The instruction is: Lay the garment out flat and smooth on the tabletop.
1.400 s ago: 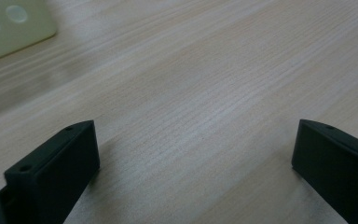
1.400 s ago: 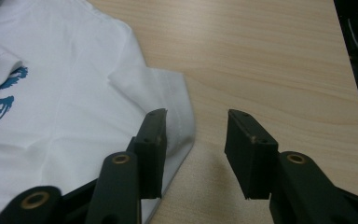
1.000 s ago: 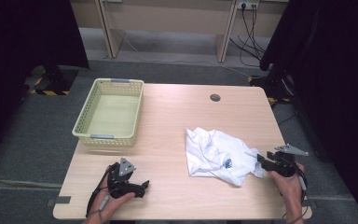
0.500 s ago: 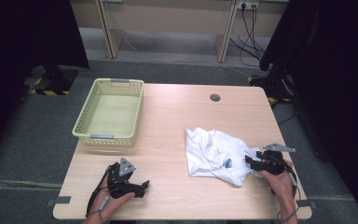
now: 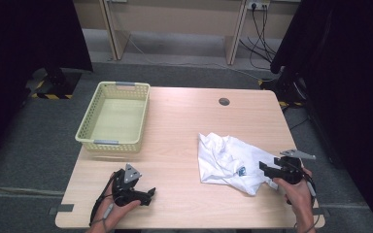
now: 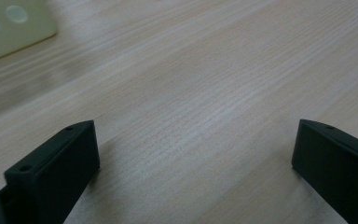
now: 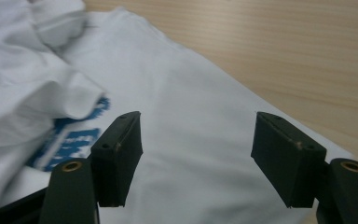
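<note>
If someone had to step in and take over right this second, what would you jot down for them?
Left gripper: open, resting low on the bare table near the front edge, holding nothing.
Right gripper: open, jaws poised over the near right edge of the white T-shirt, not yet closed on it.
The shirt lies crumpled on the right half of the table, blue print showing. The yellow basket sits empty at the back left.
Done: nothing gripped or moved into the basket.
Left, probably: pinch the shirt's edge, then handle it, perhaps toward the basket.
</note>
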